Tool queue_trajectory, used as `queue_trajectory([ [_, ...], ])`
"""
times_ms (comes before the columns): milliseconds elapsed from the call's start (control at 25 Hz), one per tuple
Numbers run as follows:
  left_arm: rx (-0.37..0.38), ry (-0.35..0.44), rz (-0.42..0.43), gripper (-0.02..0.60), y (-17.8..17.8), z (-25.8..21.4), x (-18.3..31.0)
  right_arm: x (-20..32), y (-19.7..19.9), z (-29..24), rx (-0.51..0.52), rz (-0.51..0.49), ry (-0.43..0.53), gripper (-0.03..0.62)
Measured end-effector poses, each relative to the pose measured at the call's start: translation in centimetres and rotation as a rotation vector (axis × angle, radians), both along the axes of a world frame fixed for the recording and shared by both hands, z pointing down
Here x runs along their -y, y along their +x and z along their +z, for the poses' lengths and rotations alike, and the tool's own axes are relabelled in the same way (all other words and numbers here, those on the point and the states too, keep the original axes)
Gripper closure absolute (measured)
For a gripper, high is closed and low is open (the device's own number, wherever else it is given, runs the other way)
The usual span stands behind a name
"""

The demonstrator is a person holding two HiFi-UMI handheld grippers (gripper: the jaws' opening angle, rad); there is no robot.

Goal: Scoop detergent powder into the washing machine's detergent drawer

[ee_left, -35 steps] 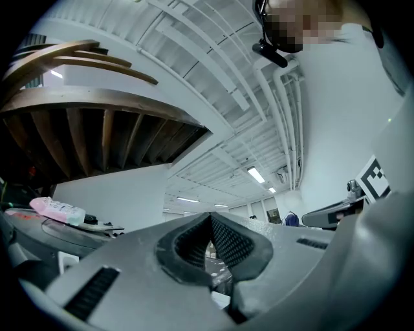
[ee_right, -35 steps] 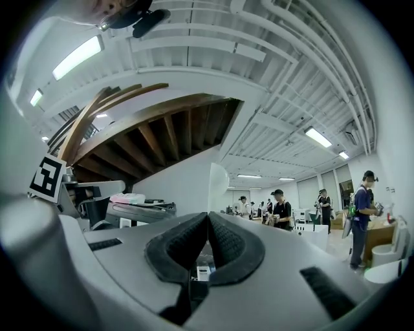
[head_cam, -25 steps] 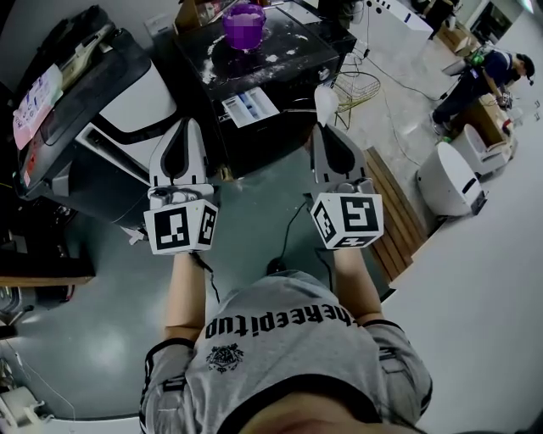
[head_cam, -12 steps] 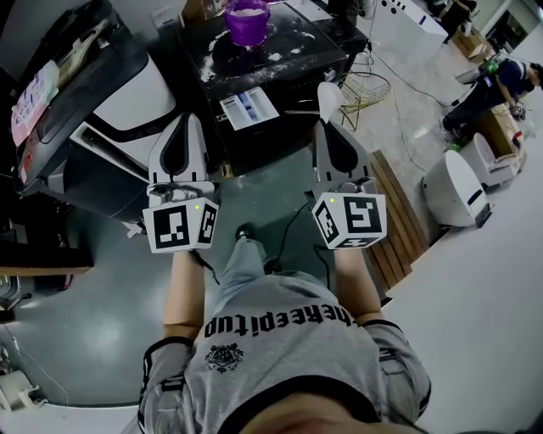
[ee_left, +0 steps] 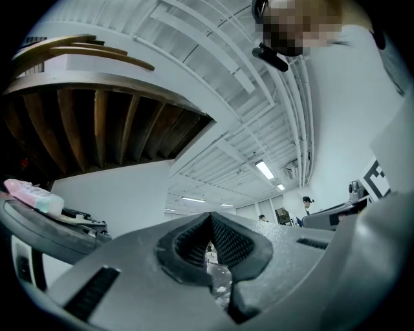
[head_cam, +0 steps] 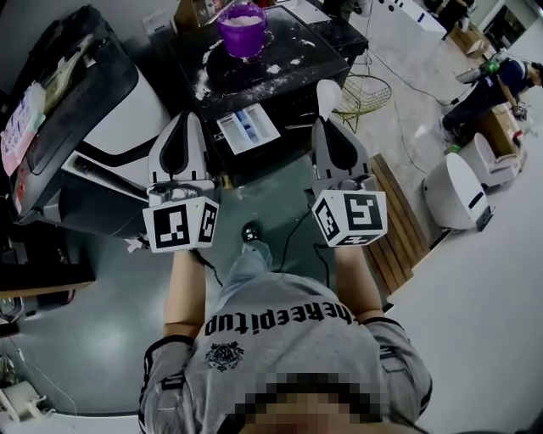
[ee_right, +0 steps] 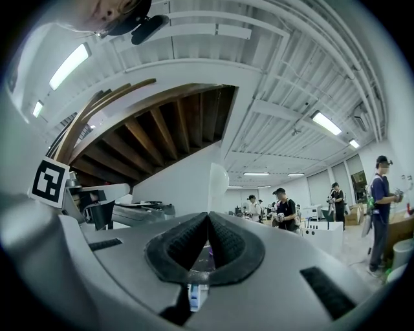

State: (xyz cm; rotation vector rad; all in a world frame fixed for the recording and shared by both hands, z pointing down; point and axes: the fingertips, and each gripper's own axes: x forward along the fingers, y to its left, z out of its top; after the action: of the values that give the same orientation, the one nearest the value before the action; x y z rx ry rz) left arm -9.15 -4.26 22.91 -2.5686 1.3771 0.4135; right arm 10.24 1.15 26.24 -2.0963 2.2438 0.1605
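1. The detergent drawer stands open at the front of the washing machine, ahead of the person and between the two pairs of tongs. It is a white tray with blue showing inside its compartments. What lies in those compartments cannot be told.
2. The machine's black top is marked with patches of spilt powder.
3. A purple tub is set on that top, toward the back, well apart from the drawer. White detergent powder is seen inside it, close to the rim.
4. The right tongs are pressed together on the handle of a white scoop. Its rounded bowl stands up beyond the tips. The scoop is held near the machine's right front corner, to the right of the drawer and apart from it. Whether the bowl is loaded cannot be told.
5. The left tongs are pressed together, with nothing pinched between their ribbed pads. They are held to the left of the drawer, apart from it.
6. A second black-and-white machine is seen at the left, beside the washing machine. A wire basket is seen on the floor at its right.
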Motion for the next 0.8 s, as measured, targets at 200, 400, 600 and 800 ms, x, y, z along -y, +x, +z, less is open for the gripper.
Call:
queue_trajectory([
  [200,0.007,0.013,0.013,0.578,0.8,-0.8,5.0,4.9,0.6,-0.8,0.002,0.012,0.015,0.589],
  [400,0.008,0.026,0.032,0.578,1.4,-1.5,9.7,9.3,1.1,-1.1,0.011,0.029,0.017,0.589],
  [600,0.007,0.03,0.047,0.578,1.3,-1.5,13.7,13.2,1.1,-1.1,0.035,0.028,0.022,0.589],
  [800,0.012,0.041,0.051,0.578,0.9,-1.5,17.1,16.5,0.6,-1.1,0.043,0.027,0.033,0.589],
])
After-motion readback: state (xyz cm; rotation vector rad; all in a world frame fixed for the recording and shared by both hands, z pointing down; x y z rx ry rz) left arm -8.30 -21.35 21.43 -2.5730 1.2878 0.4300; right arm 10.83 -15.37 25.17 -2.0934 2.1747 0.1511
